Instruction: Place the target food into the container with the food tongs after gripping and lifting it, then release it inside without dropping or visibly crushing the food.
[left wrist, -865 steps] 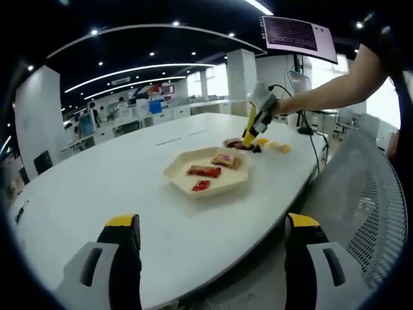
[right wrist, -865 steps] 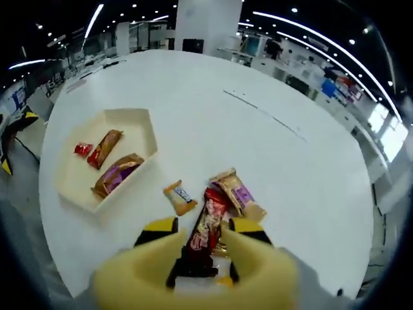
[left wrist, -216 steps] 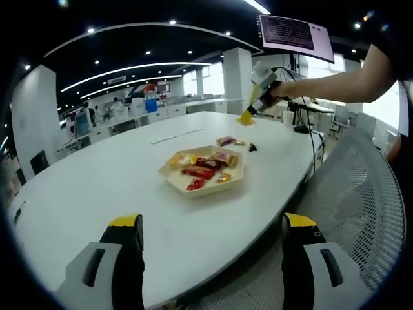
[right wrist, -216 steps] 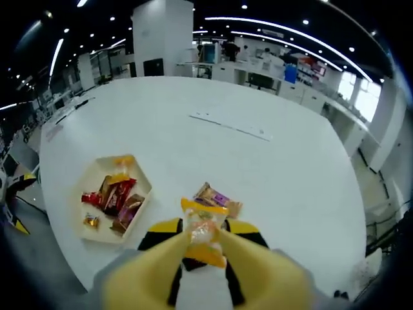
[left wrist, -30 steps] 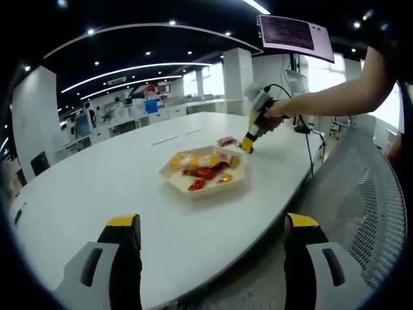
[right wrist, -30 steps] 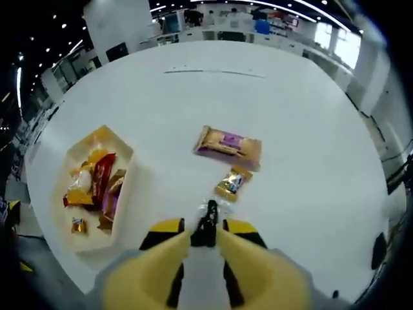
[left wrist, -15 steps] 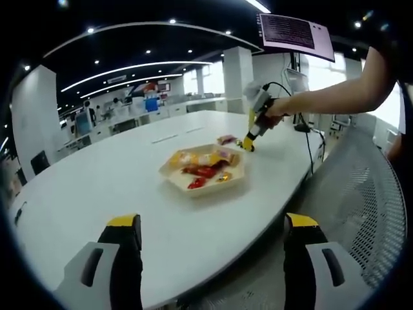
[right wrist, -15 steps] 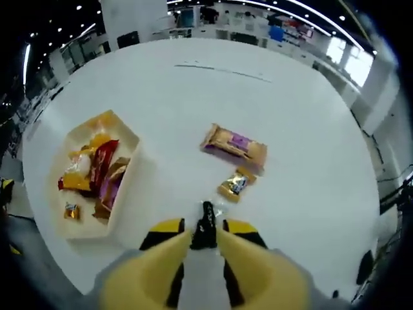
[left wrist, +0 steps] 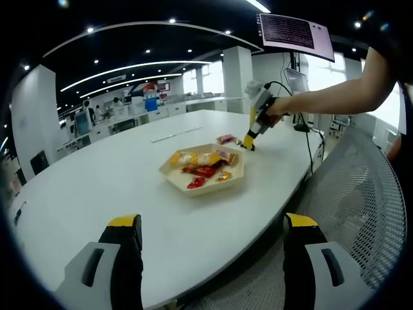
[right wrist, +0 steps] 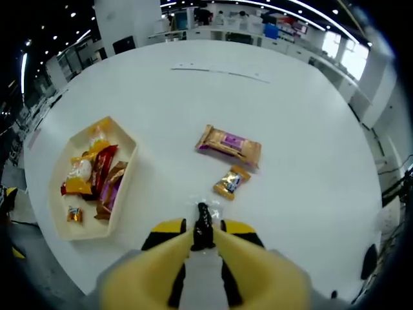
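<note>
Pinched between the yellow tongs (right wrist: 203,242) at lower centre of the right gripper view: a small dark wrapped sweet (right wrist: 204,227), tips closed on it, raised a little above the white table (right wrist: 290,116) or just leaving it, hard to tell which. Probably very light, crinkly and slick in its film wrapper, so prone to slipping or twisting out; likely firm enough inside to bear a modest squeeze, though no more than needed. Best held across the middle of the body, not by the wrapper's twisted end. Right gripper (right wrist: 203,242) shut on the tongs, which in turn hold the sweet. At left of that view, the cream six-sided tray (right wrist: 127,173), already carrying several red, orange and purple packets. Above centre, a purple-and-tan bar (right wrist: 229,146) and a small gold packet (right wrist: 231,181) lying on the table, apart from each other and from the tray. From the left gripper view, a side-on look across the table: the tray (left wrist: 193,188) at centre, the right gripper (left wrist: 250,139) beyond it at upper right, held by a bare arm (left wrist: 329,95), tong tips down near the table surface, a height cue lacking in the top-down view. Left gripper (left wrist: 206,248) wide open at the bottom of its view, holding nothing, well back from the tray.
</note>
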A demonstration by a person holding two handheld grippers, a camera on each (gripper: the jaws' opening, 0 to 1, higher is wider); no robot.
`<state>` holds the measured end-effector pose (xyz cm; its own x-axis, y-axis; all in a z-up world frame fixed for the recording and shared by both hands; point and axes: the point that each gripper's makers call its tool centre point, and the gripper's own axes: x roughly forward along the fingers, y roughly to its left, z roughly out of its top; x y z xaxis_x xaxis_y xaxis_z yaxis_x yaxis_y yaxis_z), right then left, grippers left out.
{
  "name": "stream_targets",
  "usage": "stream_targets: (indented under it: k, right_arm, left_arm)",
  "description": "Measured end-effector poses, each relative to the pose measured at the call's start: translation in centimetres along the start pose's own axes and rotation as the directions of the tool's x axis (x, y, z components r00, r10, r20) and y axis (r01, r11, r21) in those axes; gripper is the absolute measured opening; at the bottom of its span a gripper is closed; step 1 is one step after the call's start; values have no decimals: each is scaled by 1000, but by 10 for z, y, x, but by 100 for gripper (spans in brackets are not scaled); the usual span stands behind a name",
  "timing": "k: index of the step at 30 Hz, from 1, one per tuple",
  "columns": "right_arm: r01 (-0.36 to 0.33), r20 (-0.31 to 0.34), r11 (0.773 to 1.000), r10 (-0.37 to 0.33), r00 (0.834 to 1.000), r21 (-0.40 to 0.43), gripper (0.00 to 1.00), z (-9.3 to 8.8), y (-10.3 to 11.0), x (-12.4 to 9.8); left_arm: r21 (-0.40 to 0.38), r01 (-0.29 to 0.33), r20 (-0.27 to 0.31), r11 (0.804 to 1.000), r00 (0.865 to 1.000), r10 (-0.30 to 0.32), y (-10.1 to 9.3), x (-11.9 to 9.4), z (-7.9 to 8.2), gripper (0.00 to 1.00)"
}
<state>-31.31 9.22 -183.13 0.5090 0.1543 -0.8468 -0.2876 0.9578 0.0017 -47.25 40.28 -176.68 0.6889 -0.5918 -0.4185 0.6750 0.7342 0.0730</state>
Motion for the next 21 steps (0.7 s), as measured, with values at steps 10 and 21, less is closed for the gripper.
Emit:
stream_targets:
  k: [10, 21]
  right_arm:
    - [-2, 27, 1000, 1, 1000, 2, 20, 13, 1, -14]
    - [-9, 103, 1000, 8, 995, 13, 20, 50, 7, -47]
  left_arm:
    - [0, -1, 5, 1000, 1000, 1, 0, 0, 1, 86]
    - [0, -5, 15, 1000, 1000, 5, 1, -1, 2, 85]
